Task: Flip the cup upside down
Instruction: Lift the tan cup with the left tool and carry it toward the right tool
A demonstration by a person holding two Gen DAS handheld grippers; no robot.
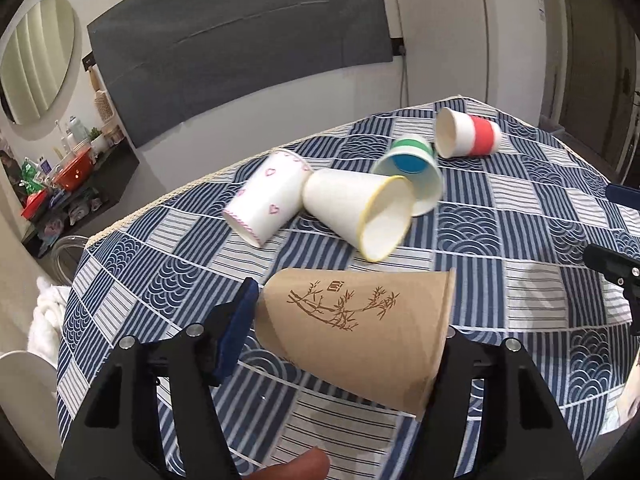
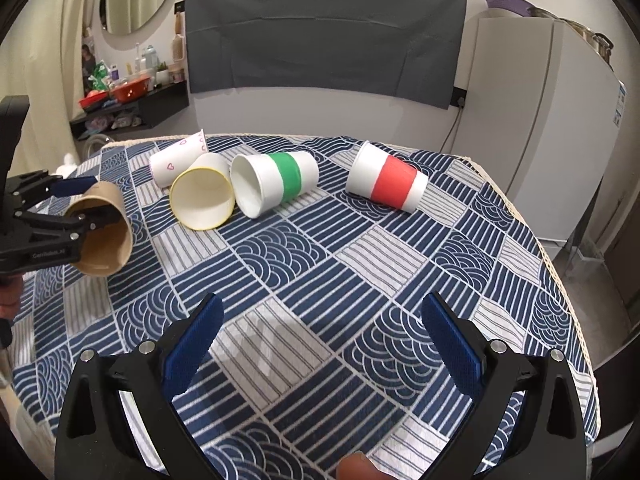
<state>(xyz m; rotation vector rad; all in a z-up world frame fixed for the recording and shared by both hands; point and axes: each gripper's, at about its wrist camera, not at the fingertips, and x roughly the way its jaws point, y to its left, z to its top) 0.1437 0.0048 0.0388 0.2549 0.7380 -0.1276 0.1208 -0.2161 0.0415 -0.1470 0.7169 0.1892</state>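
The brown cup (image 1: 356, 332) hides the left gripper's (image 1: 348, 344) right finger pad, the yellow-rimmed cup (image 2: 202, 199) covers part of the heart cup (image 2: 176, 162), and shelf clutter (image 2: 120, 88) is too small to identify.

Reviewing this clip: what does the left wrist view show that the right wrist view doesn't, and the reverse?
Left wrist only: the bamboo print on the brown cup held across the left gripper, and the blue base of the green-banded cup.

Right wrist only: the brown cup's open mouth with one finger inside, the right gripper open with nothing between its pads, and pots on top of the fridge.

Both: the five cups, including the red-banded cup, and the patterned tablecloth.
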